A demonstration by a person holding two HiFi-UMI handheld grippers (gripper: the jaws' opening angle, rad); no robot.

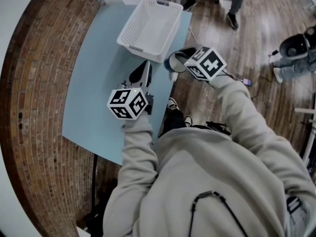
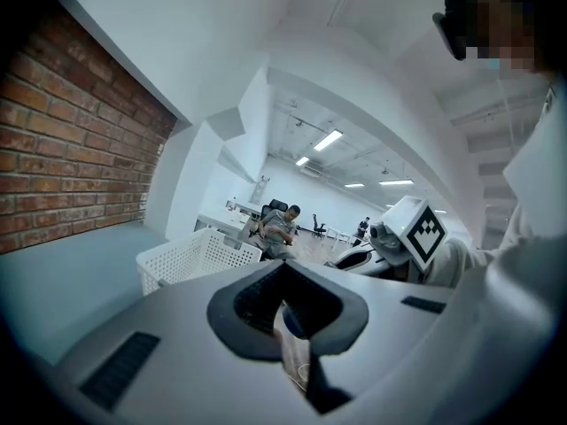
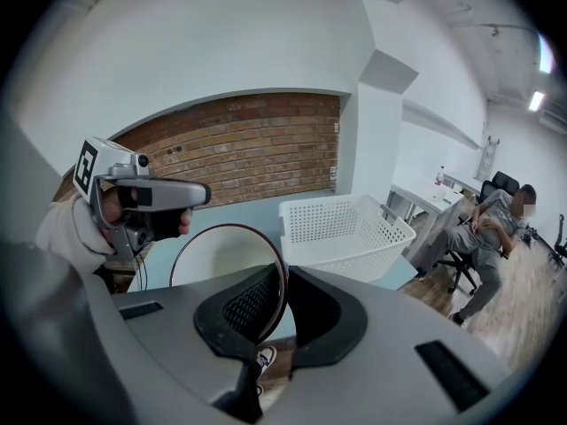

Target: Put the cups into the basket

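One cup point(image 1: 174, 61) hangs from our right gripper point(image 3: 282, 301), its thin rim pinched between the pads. It is just beside the near corner of the white basket point(image 1: 140, 46), at the edge of the blue table point(image 1: 98, 98). Our left gripper point(image 1: 141, 75) is pressed together, holding nothing. We judge the cup light, stiff and perhaps slippery, so the rim seems a sound hold.

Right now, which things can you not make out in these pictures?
- Head view: the right gripper covers most of the cup.
- Head view: the person's left sleeve hides the table's near corner; a cup there cannot be ruled out.
- Right gripper view: the basket's floor is hidden behind its own wall.
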